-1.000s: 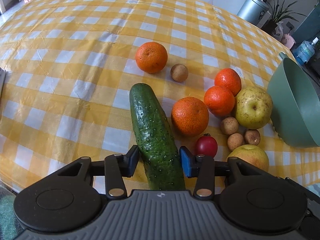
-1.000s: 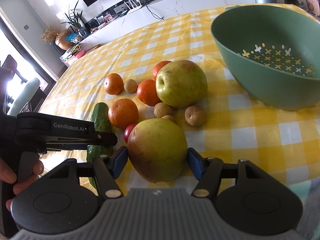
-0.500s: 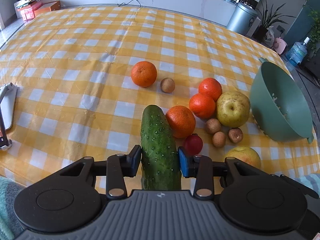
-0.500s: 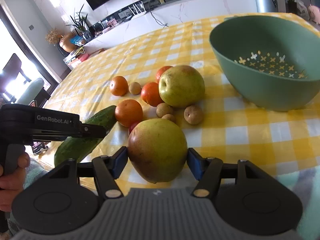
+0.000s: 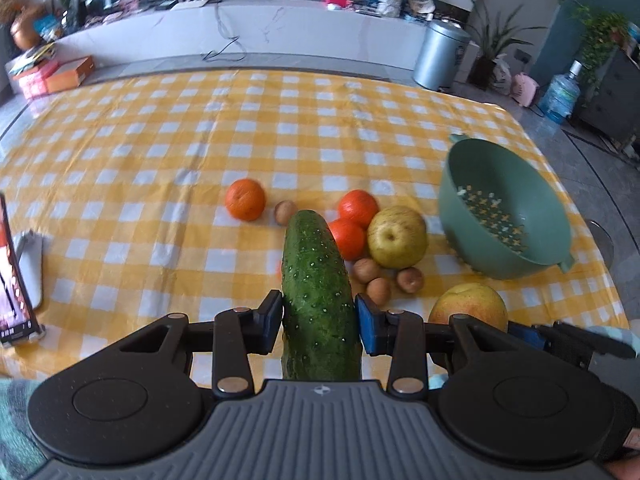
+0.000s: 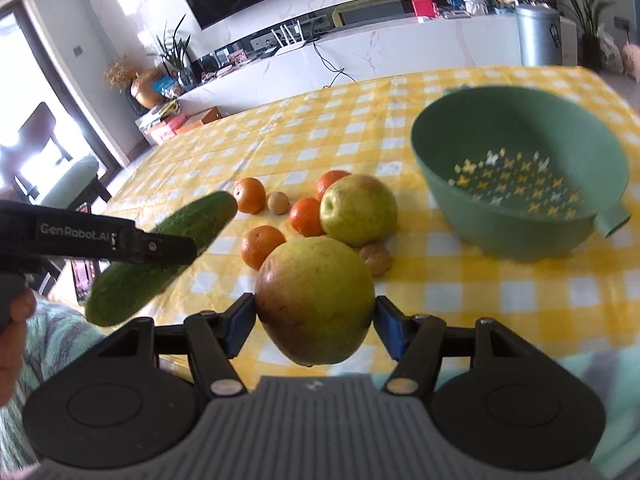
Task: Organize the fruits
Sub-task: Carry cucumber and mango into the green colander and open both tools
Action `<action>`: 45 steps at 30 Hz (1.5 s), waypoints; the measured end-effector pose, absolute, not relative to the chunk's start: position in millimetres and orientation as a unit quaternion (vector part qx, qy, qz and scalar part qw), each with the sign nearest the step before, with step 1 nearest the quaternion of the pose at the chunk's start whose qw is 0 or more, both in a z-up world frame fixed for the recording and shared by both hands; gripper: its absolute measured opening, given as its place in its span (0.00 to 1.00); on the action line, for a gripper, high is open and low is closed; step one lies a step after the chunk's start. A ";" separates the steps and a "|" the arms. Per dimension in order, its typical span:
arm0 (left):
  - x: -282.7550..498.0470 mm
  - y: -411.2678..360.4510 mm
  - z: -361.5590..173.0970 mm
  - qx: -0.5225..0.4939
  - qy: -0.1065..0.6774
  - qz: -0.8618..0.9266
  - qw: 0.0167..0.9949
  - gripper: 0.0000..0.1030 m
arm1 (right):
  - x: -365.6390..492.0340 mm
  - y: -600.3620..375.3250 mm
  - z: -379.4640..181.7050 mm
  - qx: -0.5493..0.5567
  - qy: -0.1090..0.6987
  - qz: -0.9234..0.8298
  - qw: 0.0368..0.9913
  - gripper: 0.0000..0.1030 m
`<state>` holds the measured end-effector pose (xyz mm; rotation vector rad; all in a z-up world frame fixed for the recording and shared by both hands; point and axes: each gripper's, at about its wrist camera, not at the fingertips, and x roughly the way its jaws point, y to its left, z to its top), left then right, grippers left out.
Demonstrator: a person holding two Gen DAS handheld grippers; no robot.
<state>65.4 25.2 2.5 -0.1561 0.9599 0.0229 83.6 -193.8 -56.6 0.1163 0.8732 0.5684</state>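
My left gripper (image 5: 319, 320) is shut on a dark green cucumber (image 5: 316, 280), which hangs tilted above the checked cloth; in the right wrist view the cucumber (image 6: 188, 224) juts from that gripper (image 6: 160, 246). A large yellow-red apple (image 6: 316, 296) is clamped in my right gripper (image 6: 315, 316), also off the table. That apple (image 5: 468, 306) shows at lower right in the left wrist view. On the cloth lie oranges (image 5: 245, 199), a yellow apple (image 5: 396, 236) and small brown fruits (image 5: 366, 270). A green colander (image 5: 452, 184) stands empty to the right.
A phone on a stand (image 5: 16, 280) sits at the table's left edge. The yellow checked tablecloth (image 5: 160, 160) spreads wide to the left and far side. A person's hand (image 6: 12, 320) grips the left tool. A metal bin (image 5: 438, 58) stands beyond the table.
The left jaws closed onto the cucumber and lifted it off the cloth. The right gripper rose with the apple. Both views now look from higher up.
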 end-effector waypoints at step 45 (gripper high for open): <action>267.2 -118.5 -46.0 0.013 0.540 -0.193 0.819 0.42 | 264.7 -247.8 -65.9 -0.194 0.529 0.294 0.772 0.60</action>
